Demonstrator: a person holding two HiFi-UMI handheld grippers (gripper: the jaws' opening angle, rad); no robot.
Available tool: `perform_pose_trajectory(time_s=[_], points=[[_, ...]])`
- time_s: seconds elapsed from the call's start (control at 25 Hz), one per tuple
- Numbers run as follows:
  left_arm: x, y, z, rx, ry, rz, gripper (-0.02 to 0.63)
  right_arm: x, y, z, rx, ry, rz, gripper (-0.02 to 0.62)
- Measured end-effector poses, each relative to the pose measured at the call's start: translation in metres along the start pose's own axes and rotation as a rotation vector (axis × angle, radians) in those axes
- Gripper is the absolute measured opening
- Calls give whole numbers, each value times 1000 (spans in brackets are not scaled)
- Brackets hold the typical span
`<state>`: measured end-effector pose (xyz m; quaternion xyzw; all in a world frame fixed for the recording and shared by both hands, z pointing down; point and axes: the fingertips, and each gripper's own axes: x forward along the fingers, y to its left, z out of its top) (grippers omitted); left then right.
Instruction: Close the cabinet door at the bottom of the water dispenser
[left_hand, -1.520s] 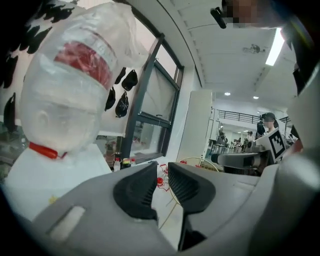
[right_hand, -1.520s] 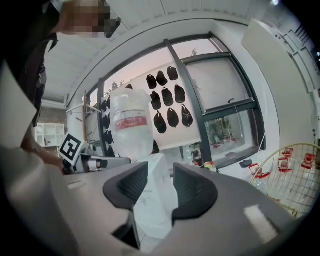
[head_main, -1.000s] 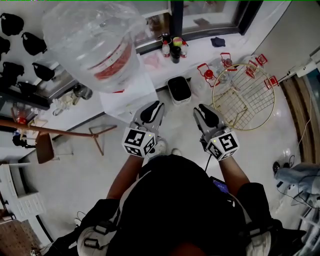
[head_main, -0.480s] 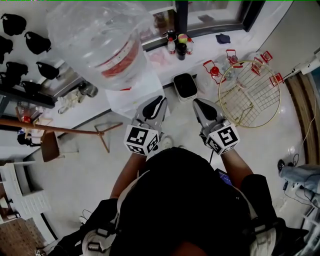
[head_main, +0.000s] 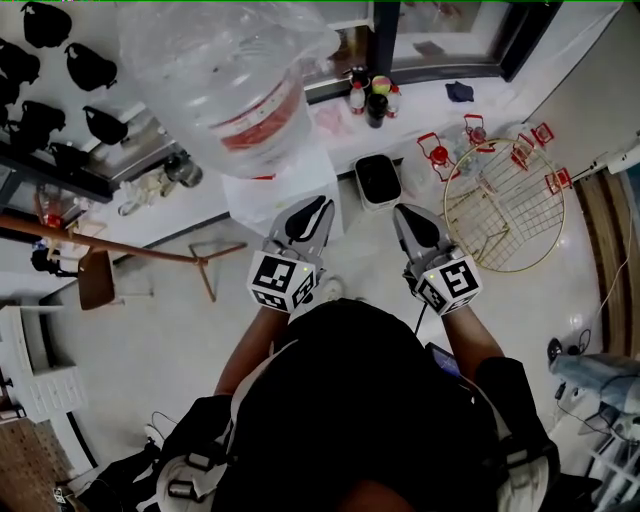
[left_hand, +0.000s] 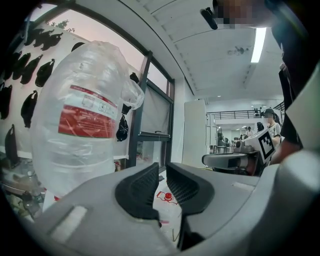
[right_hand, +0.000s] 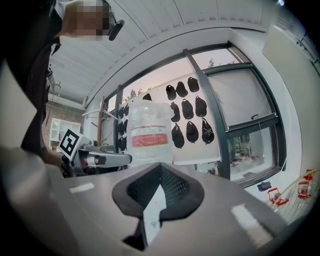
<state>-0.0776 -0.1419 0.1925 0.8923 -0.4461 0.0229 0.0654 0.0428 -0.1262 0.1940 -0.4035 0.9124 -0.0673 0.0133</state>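
Note:
The water dispenser's white body (head_main: 285, 190) stands just ahead of me with a large clear bottle (head_main: 225, 75) upside down on top; its bottom cabinet door is hidden in every view. My left gripper (head_main: 305, 222) is held level before the dispenser, its jaws a narrow gap apart with nothing between them (left_hand: 163, 167). My right gripper (head_main: 415, 228) hangs to the right of the dispenser, and its tips meet on nothing (right_hand: 160, 167). The bottle (left_hand: 82, 135) fills the left of the left gripper view. It stands mid-frame (right_hand: 148, 137) in the right gripper view.
A black bin (head_main: 379, 180) sits on the floor right of the dispenser. A round gold wire rack (head_main: 505, 205) with red clips (head_main: 437, 155) lies further right. Bottles (head_main: 372, 95) stand by the window, black caps (head_main: 90, 65) hang at left, and a wooden stool (head_main: 95, 280) stands beside them.
The right gripper's jaws have closed. In the head view the dispenser, bin and rack have drifted to the right, while both grippers stay side by side in front of me.

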Motion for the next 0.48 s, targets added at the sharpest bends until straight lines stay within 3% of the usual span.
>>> perform_pose_trajectory(time_s=[0.48], points=[[-12, 22, 5, -1, -26, 43, 51, 17, 3, -3, -9, -2, 30, 5]])
